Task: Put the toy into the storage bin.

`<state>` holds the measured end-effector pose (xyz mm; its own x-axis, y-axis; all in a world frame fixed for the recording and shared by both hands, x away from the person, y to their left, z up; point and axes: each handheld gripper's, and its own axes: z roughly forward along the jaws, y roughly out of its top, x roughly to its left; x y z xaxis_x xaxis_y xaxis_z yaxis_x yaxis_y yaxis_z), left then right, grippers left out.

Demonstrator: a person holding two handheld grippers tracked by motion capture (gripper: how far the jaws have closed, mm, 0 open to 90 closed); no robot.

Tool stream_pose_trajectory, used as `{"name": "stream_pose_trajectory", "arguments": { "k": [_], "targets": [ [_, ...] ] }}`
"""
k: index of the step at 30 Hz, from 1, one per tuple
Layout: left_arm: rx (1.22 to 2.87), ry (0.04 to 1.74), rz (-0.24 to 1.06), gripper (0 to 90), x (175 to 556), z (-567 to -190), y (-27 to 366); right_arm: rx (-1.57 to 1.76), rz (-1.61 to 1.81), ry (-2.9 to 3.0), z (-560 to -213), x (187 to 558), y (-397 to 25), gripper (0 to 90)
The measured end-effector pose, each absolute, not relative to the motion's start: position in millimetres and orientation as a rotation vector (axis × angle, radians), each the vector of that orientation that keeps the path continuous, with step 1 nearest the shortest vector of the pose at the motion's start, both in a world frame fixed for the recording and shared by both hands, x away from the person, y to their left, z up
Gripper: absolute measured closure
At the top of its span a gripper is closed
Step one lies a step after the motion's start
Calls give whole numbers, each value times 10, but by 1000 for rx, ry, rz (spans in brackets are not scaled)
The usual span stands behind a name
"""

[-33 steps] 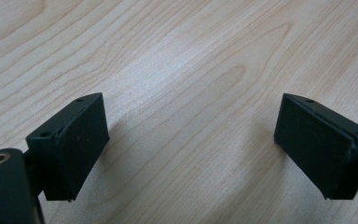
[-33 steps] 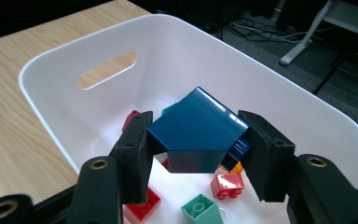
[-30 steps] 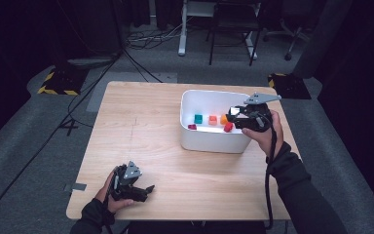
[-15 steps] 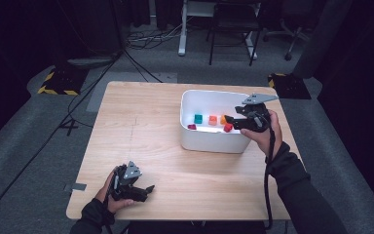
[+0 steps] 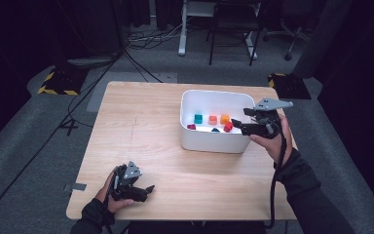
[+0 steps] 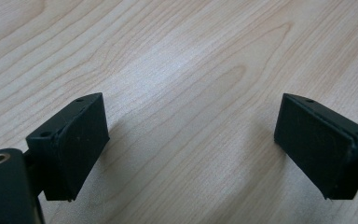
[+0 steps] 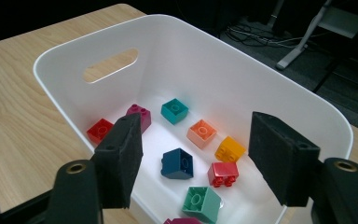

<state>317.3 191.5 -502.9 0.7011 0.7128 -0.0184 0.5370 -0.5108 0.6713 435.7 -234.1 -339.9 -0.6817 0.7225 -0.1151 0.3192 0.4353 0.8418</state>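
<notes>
A white bin [image 5: 214, 142] stands right of the table's middle, with several small toy bricks lying in it. In the right gripper view I see a teal brick [image 7: 175, 110], an orange one [image 7: 202, 133], a yellow one [image 7: 230, 149], a dark blue one [image 7: 177, 163], two red ones [image 7: 99, 130] [image 7: 223, 174] and a green one [image 7: 201, 201]. My right gripper [image 5: 237, 125] [image 7: 198, 140] hovers over the bin's right end, open and holding nothing. My left gripper [image 5: 145, 190] [image 6: 191, 116] rests low on the bare wood near the front left edge, open and holding nothing.
The wooden table [image 5: 141, 126] has bare surface left of and in front of the bin. The bin's far end has a handle slot [image 7: 110, 65]. Cables and chair legs lie on the grey floor [image 5: 141, 44] beyond the table.
</notes>
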Motion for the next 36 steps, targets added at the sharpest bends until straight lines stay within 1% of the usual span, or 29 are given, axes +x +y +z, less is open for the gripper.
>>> {"name": "stream_pose_trajectory", "arguments": {
  "k": [2,7,22,31,36],
  "targets": [
    [2242,949,342,101,3173,-5029,1915,866,1147,2226,-3389,4309,-2357,316],
    [2242,949,342,101,3173,-5029,1915,843,1156,2203,-3377,4194,-2425,294],
    [2241,949,344,101,3173,-5030,1914,789,1131,2158,-3458,3876,-2593,292],
    [2239,951,342,101,3172,-5030,1914,782,1100,2141,-3597,3715,-2686,291],
    [2242,949,342,101,3173,-5028,1915,786,1089,2160,-3733,3662,-2741,289]
  ]
}}
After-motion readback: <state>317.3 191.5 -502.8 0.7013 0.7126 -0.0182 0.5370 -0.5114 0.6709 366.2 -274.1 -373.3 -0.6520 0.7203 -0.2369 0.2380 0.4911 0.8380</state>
